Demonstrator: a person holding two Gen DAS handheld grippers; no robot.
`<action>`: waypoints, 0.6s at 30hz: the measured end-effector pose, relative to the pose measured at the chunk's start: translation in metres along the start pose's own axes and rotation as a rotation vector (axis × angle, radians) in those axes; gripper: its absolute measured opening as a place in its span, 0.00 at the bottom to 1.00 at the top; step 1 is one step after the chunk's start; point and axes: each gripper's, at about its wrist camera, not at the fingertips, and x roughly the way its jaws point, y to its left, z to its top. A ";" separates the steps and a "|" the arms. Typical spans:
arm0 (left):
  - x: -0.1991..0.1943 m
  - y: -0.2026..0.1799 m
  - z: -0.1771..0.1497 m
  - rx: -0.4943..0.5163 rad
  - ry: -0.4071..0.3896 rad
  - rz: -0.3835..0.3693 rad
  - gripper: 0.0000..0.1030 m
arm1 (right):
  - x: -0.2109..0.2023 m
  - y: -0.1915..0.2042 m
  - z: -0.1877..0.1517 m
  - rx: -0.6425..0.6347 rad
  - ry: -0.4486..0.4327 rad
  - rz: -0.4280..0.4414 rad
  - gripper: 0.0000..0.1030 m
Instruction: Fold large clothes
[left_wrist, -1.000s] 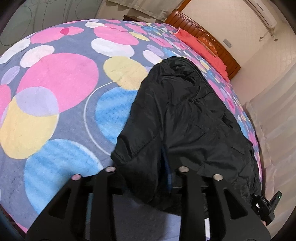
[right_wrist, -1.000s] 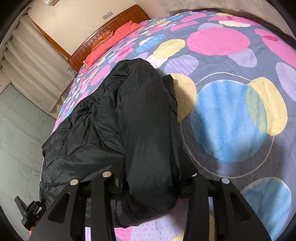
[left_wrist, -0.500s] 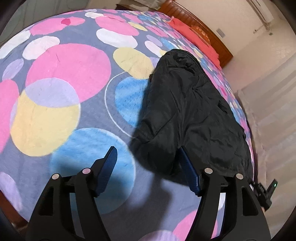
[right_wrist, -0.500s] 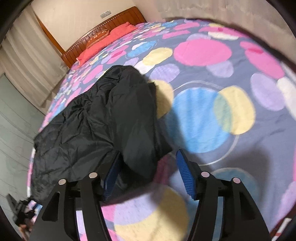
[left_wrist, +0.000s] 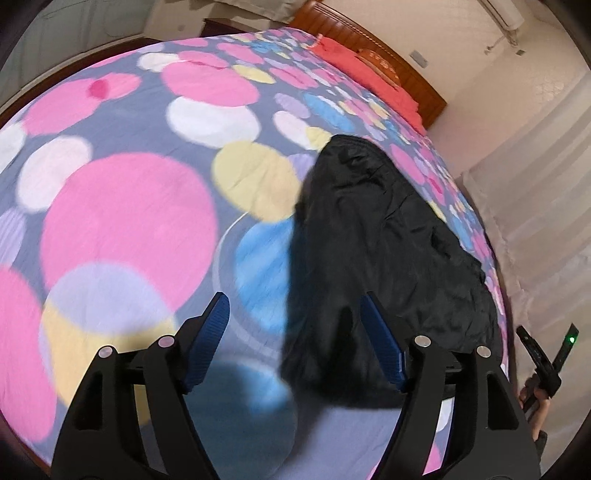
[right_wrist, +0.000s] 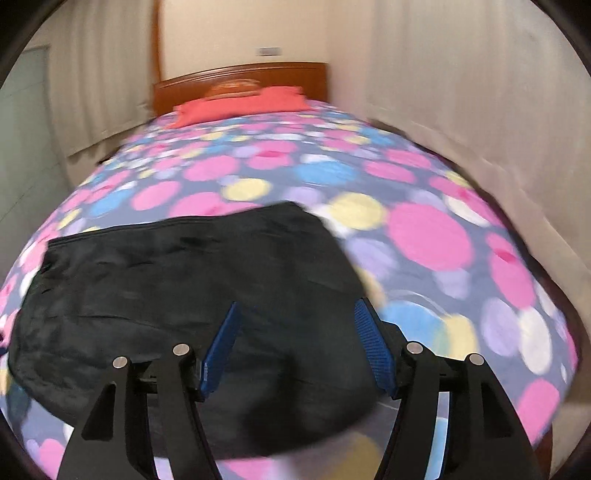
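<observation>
A black jacket (left_wrist: 376, 251) lies folded on the bed, its near end below my left gripper (left_wrist: 295, 325). The left gripper is open and empty, raised above the jacket's near left edge. In the right wrist view the jacket (right_wrist: 177, 280) spreads across the lower left of the bed. My right gripper (right_wrist: 295, 325) is open and empty above the jacket's near right part. Both views are blurred by motion.
The bed has a grey bedspread (left_wrist: 129, 221) with pink, blue, yellow and white circles. Red pillows (right_wrist: 240, 103) and a wooden headboard (right_wrist: 240, 77) are at the far end. Curtains (right_wrist: 461, 92) hang to the right. The other gripper (left_wrist: 546, 362) shows at the left view's right edge.
Both grippers have let go of the jacket, opened, and lifted back. The right wrist view has swung to face the headboard.
</observation>
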 end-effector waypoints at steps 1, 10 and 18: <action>0.002 -0.002 0.004 0.008 0.001 -0.004 0.72 | 0.004 0.013 0.003 -0.015 0.002 0.024 0.62; 0.045 -0.019 0.041 0.054 0.058 -0.026 0.73 | 0.075 0.116 0.009 -0.126 0.133 0.110 0.62; 0.075 -0.026 0.057 0.074 0.127 -0.075 0.73 | 0.100 0.131 -0.016 -0.165 0.166 0.058 0.63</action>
